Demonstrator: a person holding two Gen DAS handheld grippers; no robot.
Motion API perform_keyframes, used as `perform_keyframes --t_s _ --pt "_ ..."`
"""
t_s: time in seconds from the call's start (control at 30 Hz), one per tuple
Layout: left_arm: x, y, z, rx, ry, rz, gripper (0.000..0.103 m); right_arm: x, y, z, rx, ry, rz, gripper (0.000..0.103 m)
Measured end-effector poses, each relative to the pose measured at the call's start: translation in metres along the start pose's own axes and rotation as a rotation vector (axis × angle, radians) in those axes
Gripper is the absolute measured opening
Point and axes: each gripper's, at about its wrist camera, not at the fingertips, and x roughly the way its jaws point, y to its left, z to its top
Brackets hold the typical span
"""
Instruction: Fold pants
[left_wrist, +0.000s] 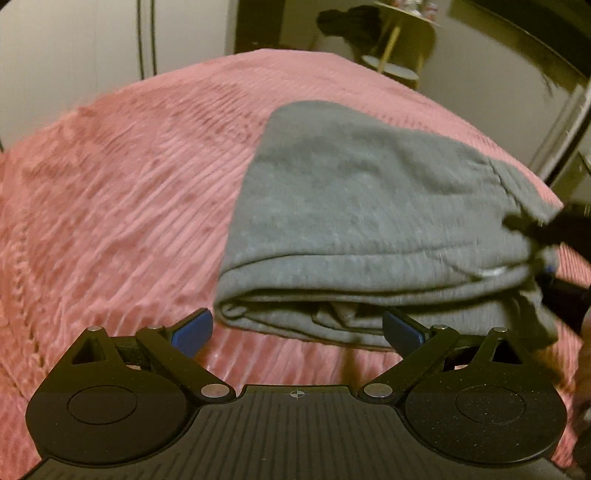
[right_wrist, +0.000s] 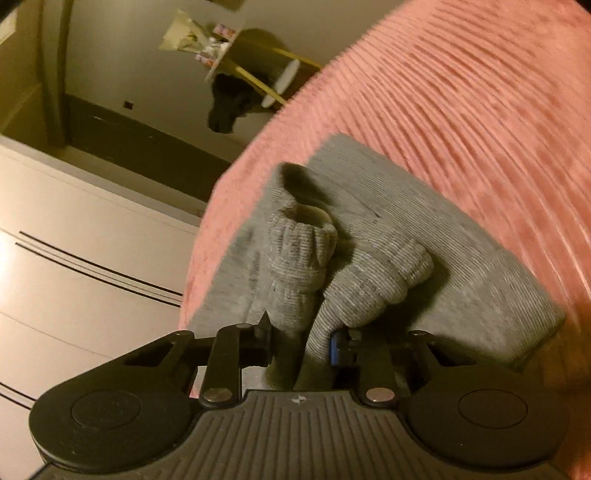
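Note:
Grey pants (left_wrist: 362, 221) lie folded in layers on a pink ribbed bedspread (left_wrist: 122, 206). My left gripper (left_wrist: 297, 330) is open and empty, just short of the near folded edge. My right gripper (right_wrist: 301, 347) is shut on the pants' ribbed cuffs (right_wrist: 325, 273), which bunch up between its fingers above the folded bulk (right_wrist: 424, 229). In the left wrist view the right gripper (left_wrist: 543, 236) shows at the right end of the pants, pinching the cloth.
The bedspread (right_wrist: 480, 110) covers the whole bed. A small round side table with yellow legs (left_wrist: 391, 48) and a dark garment (left_wrist: 351, 22) stand beyond the far edge. White wardrobe doors (right_wrist: 74, 258) are beside the bed.

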Motion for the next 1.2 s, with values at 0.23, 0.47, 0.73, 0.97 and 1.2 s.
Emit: perform_keyframes --t_s 0.23,0.47,0.73,0.97,1.2 --pt "0.012 0.006 0.006 -0.067 0.023 0.017 0.100 -0.014 0.026 0.007 -0.096 -0.029 0.042 0.024" --pt "0.029 0.028 0.012 -0.219 0.061 0.063 0.092 -0.037 0.054 0.001 -0.273 -0.100 0.056 0.024" --pt "0.028 0.046 0.011 -0.331 0.061 0.099 0.085 -0.034 0.016 0.006 -0.268 -0.011 -0.065 0.033" --pt "0.022 0.058 0.006 -0.409 0.064 0.026 0.086 -0.054 -0.046 0.014 -0.038 0.044 -0.030 0.056" --pt "-0.009 0.053 0.000 -0.359 -0.022 0.006 0.090 -0.072 -0.061 0.036 0.027 -0.020 0.039 0.065"
